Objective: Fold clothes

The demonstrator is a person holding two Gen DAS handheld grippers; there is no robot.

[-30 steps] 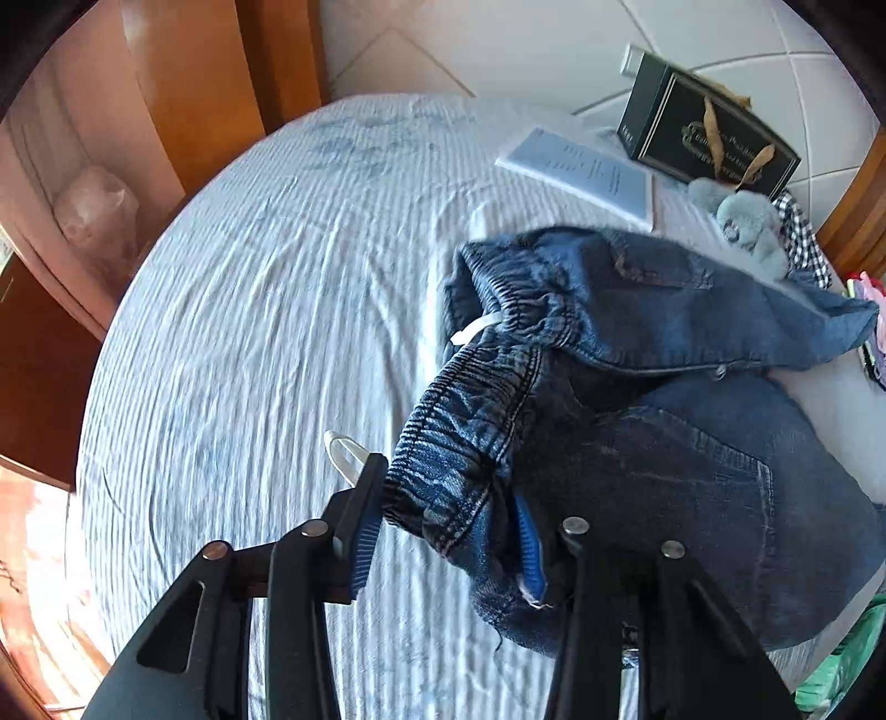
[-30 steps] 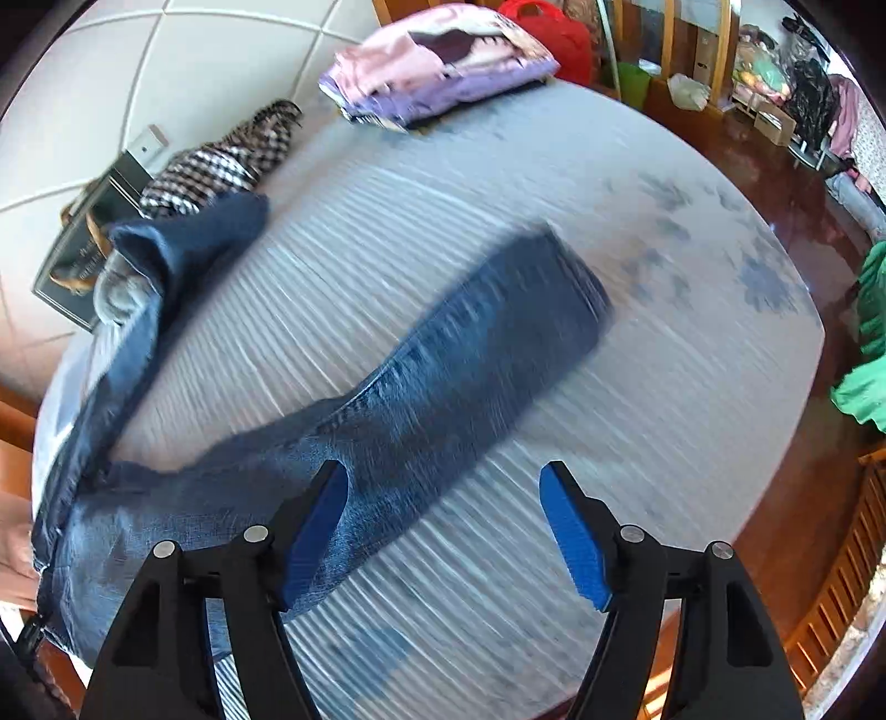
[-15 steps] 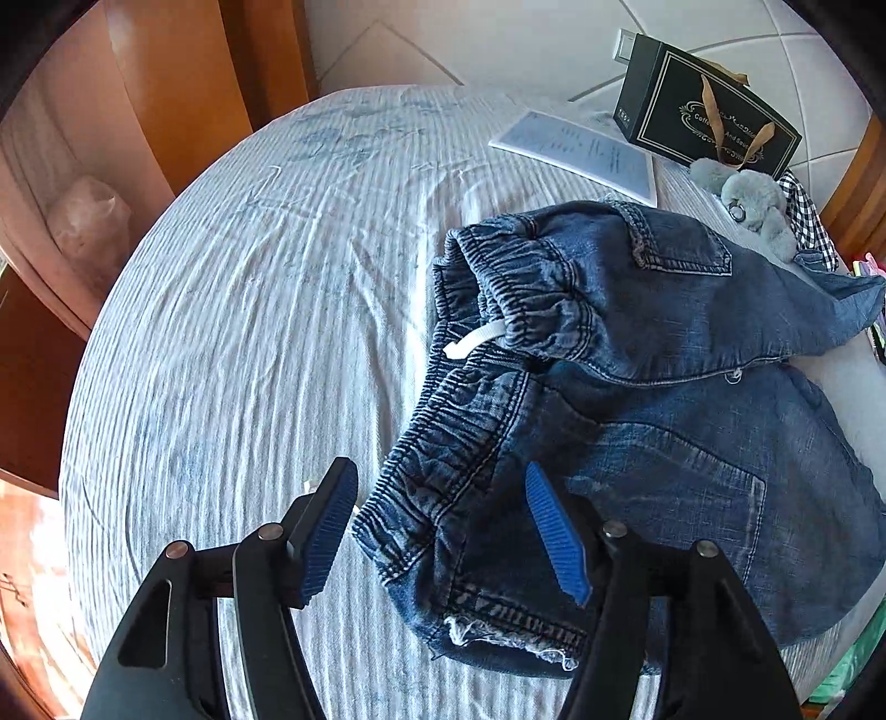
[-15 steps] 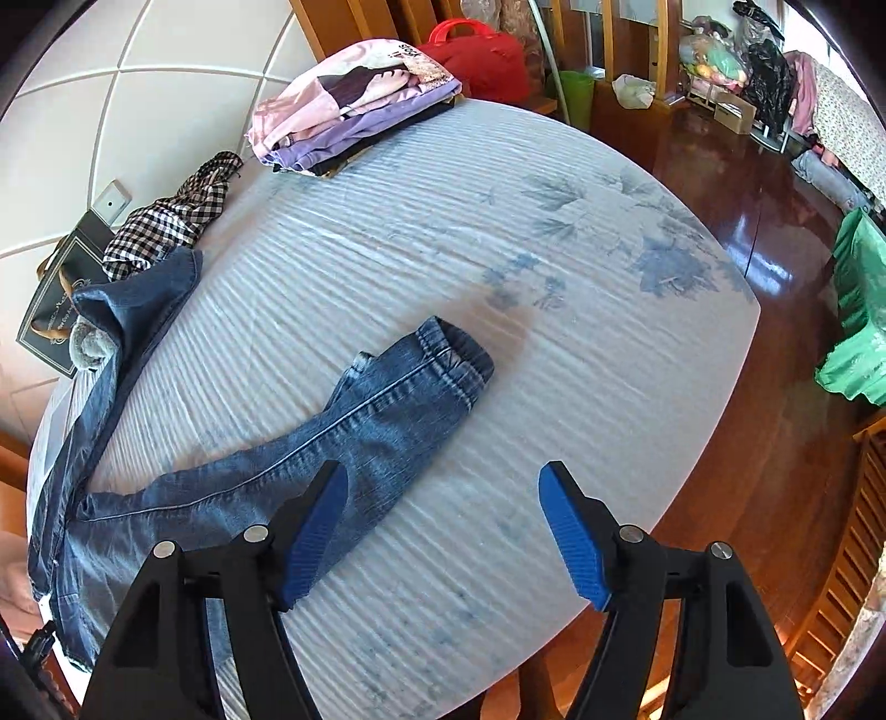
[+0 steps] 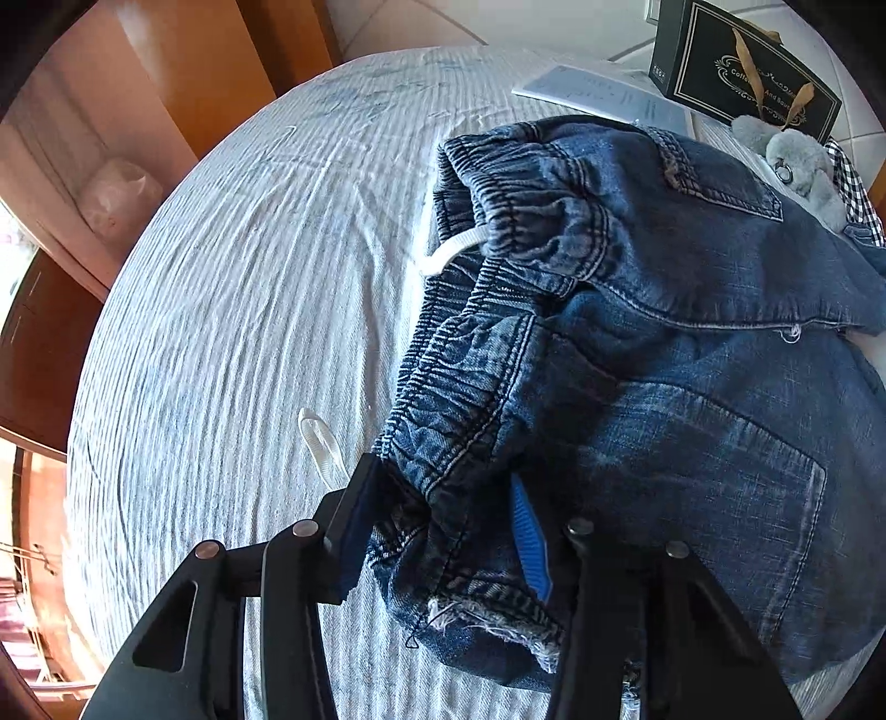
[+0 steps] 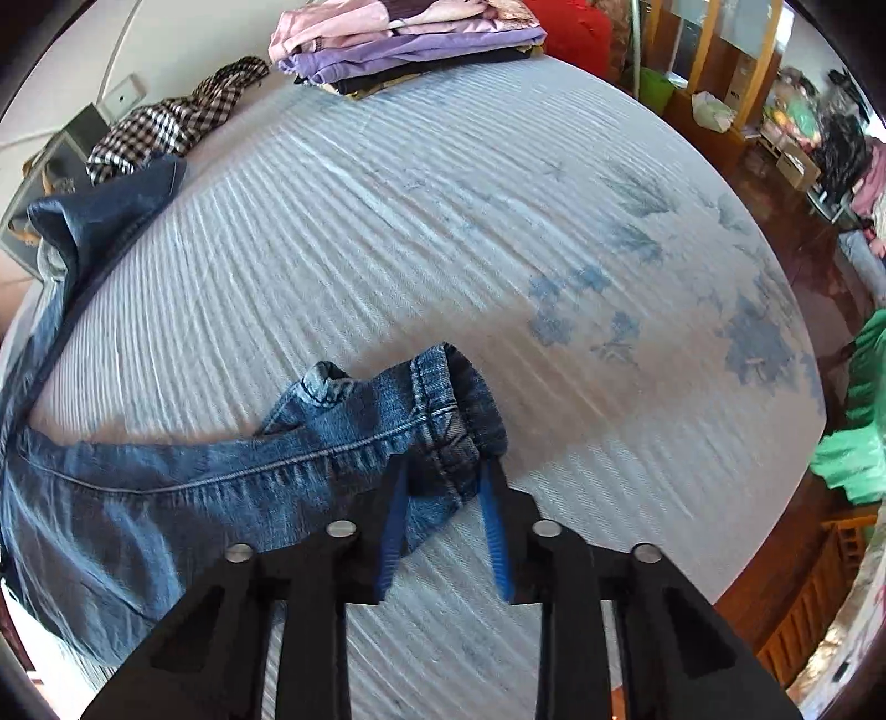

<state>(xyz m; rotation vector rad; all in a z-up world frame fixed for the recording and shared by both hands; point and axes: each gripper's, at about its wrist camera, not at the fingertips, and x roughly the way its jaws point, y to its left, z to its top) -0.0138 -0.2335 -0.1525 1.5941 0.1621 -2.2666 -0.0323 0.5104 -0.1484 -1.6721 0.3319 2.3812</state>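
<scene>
Your left gripper (image 5: 443,531) pinches the waistband of the jeans (image 5: 637,354) at lower centre; they fill the right of the frame on the bed (image 5: 232,310). Your right gripper (image 6: 443,498) clamps a leg cuff (image 6: 448,410) at centre.

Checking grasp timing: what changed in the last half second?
Both grippers closed on the jeans: left gripper on the waistband corner, right gripper moved in and took the leg cuff. Bed, folded pile and black box stayed put.
</scene>
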